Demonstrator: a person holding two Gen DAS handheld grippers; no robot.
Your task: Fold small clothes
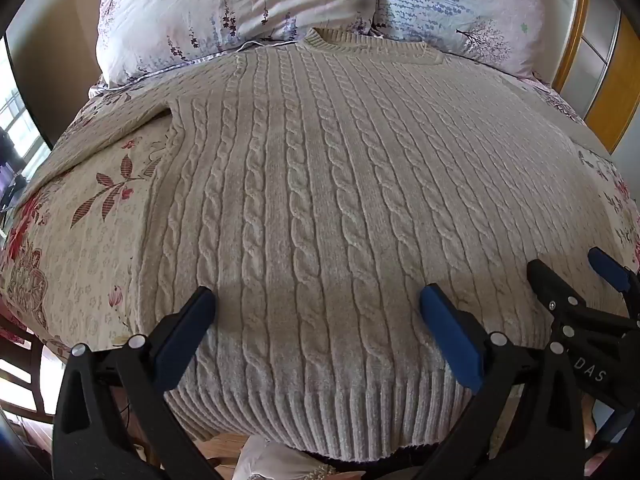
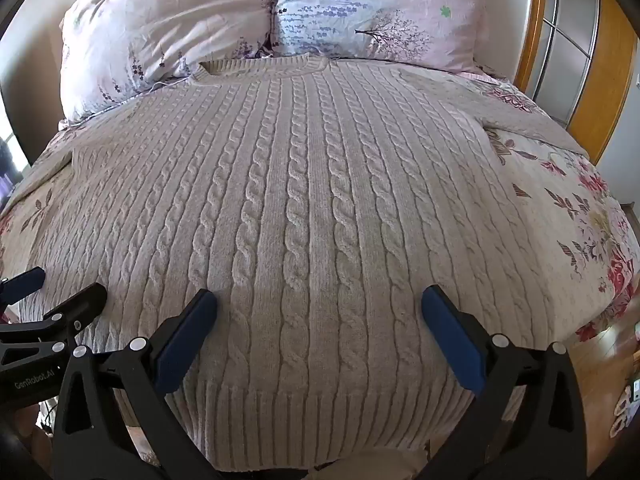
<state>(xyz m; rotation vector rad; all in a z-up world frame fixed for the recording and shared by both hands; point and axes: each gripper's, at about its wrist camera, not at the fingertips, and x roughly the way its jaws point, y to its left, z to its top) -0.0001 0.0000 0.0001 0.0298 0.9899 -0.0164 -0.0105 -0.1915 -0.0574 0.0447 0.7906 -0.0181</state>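
A cream cable-knit sweater (image 1: pixel 320 184) (image 2: pixel 312 200) lies flat on the bed, collar toward the pillows, ribbed hem nearest me, sleeves spread out to both sides. My left gripper (image 1: pixel 318 300) hovers over the lower part of the sweater, jaws wide open, nothing between the blue pads. My right gripper (image 2: pixel 320 300) hangs likewise over the lower body of the sweater, open and empty. In the left wrist view the right gripper (image 1: pixel 568 276) shows at the right edge; in the right wrist view the left gripper (image 2: pixel 60 288) shows at the left edge.
A floral quilt (image 1: pixel 88 216) (image 2: pixel 580 208) covers the bed. Two pale floral pillows (image 1: pixel 240 4) (image 2: pixel 380 8) lie behind the collar. A wooden-framed door or wardrobe (image 2: pixel 560 40) stands at the far right. A wooden chair (image 1: pixel 24 364) stands by the bed's left side.
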